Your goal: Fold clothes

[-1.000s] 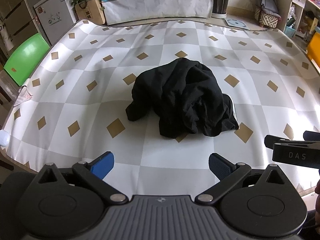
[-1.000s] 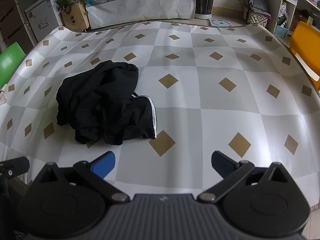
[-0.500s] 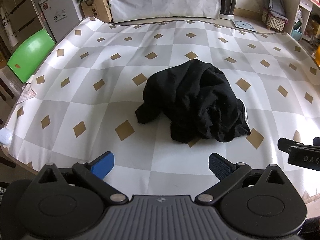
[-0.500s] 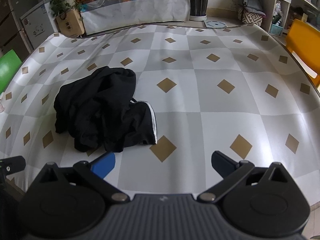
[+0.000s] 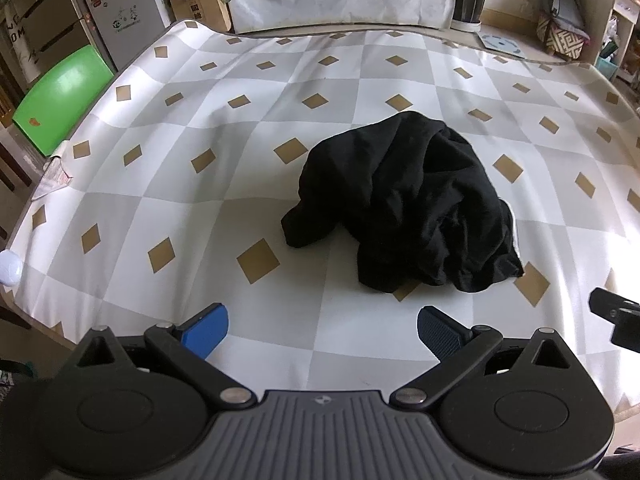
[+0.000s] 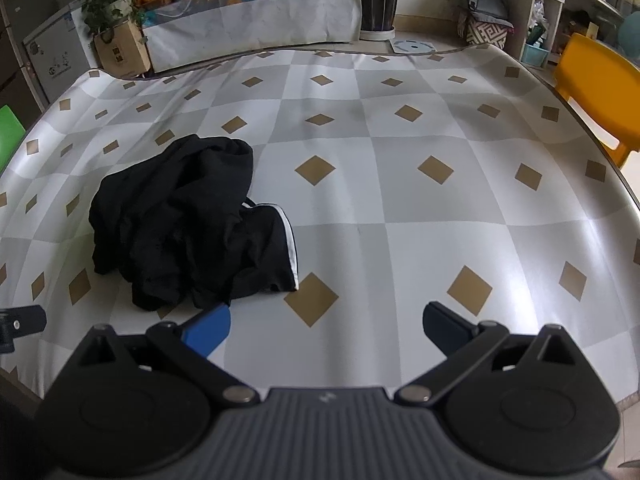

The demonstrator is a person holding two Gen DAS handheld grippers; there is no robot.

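A crumpled black garment (image 5: 412, 204) lies in a heap on the checkered tablecloth (image 5: 224, 216). In the right wrist view the same garment (image 6: 188, 224) shows a white stripe along its right hem. My left gripper (image 5: 322, 330) hangs open over the table's near edge, short of the heap and a little to its left, holding nothing. My right gripper (image 6: 326, 326) is also open and empty, with its left blue pad just in front of the garment's near edge. A part of the right gripper (image 5: 616, 314) shows at the right edge of the left wrist view.
A green chair (image 5: 60, 96) stands off the table's left side and a yellow chair (image 6: 596, 88) off its right. Beyond the far edge are a draped counter (image 6: 256, 20), a cardboard box with a plant (image 6: 120, 48) and a dark planter (image 6: 378, 0).
Both grippers have drifted: the garment now sits further right in the left wrist view and closer to the right gripper's left pad. Both stay open; the garment has not moved.
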